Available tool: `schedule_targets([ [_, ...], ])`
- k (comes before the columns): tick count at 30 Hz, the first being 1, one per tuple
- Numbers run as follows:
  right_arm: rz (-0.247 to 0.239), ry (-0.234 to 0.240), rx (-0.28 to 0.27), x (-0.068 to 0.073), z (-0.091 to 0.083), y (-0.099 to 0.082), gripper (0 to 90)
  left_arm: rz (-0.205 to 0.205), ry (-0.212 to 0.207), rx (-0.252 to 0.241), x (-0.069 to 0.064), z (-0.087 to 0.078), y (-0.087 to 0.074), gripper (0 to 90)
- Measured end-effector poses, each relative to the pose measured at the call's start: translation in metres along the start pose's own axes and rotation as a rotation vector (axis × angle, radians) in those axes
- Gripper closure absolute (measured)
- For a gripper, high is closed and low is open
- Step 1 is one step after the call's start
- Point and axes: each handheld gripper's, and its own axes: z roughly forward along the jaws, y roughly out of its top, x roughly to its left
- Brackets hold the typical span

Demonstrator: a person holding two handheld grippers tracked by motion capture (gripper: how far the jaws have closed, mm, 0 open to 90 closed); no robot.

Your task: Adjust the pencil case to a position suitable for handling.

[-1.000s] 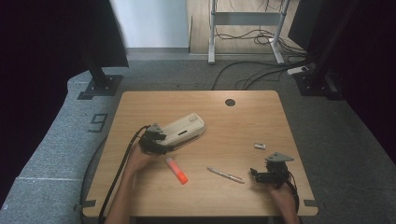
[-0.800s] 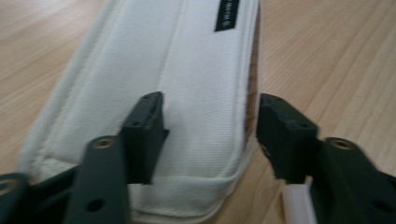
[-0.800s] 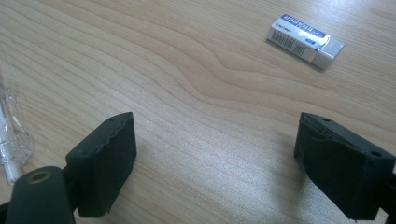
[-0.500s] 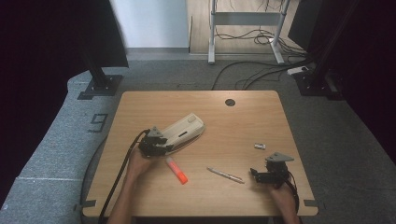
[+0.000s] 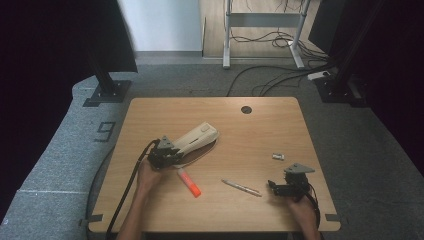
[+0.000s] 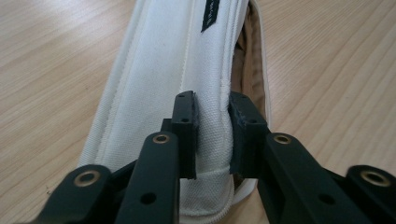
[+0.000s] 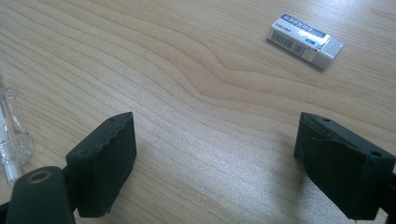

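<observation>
A white fabric pencil case (image 5: 197, 137) lies slanted on the wooden table (image 5: 260, 125), left of centre. My left gripper (image 5: 175, 151) is at its near end. Its jaws have just been closing, and in the left gripper view my left gripper (image 6: 212, 109) is shut on a fold of the pencil case (image 6: 177, 56) beside the zip. My right gripper (image 5: 278, 184) rests low at the front right, held by a hand. My right gripper (image 7: 212, 135) stands open over bare wood with nothing between the jaws.
An orange highlighter (image 5: 189, 182) lies just in front of the case. A clear pen (image 5: 241, 187) lies left of the right gripper, its end also visible (image 7: 9, 135). A small white eraser (image 5: 278, 156) sits beyond the right gripper (image 7: 306, 39). A dark cable hole (image 5: 246, 109) marks the table's back.
The left gripper's jaws have closed onto the near end of the pencil case. The right gripper and the loose items have not moved.
</observation>
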Motion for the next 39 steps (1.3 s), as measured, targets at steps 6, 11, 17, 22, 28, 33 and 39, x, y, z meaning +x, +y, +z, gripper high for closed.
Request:
schedule_targets([
  [6,0.000,0.000,0.000,0.000,0.000,0.000,12.4,-0.047,-0.037,-0.022,0.004,-0.009,0.001,75.9],
  [11,-0.001,0.000,0.002,0.000,0.000,0.000,12.3,-0.062,-0.053,-0.050,0.005,-0.016,0.003,76.6],
  [17,-0.003,0.002,0.001,0.000,0.001,0.001,12.2,-0.094,-0.089,-0.084,0.014,-0.020,0.002,76.9],
  [22,0.000,0.002,0.002,0.000,0.001,0.001,11.6,-0.090,-0.092,-0.084,0.015,-0.021,0.003,76.9],
  [28,0.000,0.004,0.034,0.001,0.002,0.005,10.8,-0.093,-0.094,-0.088,0.016,-0.023,0.003,76.8],
  [33,-0.007,0.025,0.043,-0.002,0.000,0.007,11.2,-0.094,-0.095,-0.092,0.016,-0.025,0.003,76.8],
  [39,-0.007,0.052,0.011,-0.010,-0.008,0.016,13.1,-0.096,-0.105,-0.090,0.017,-0.025,0.002,76.7],
])
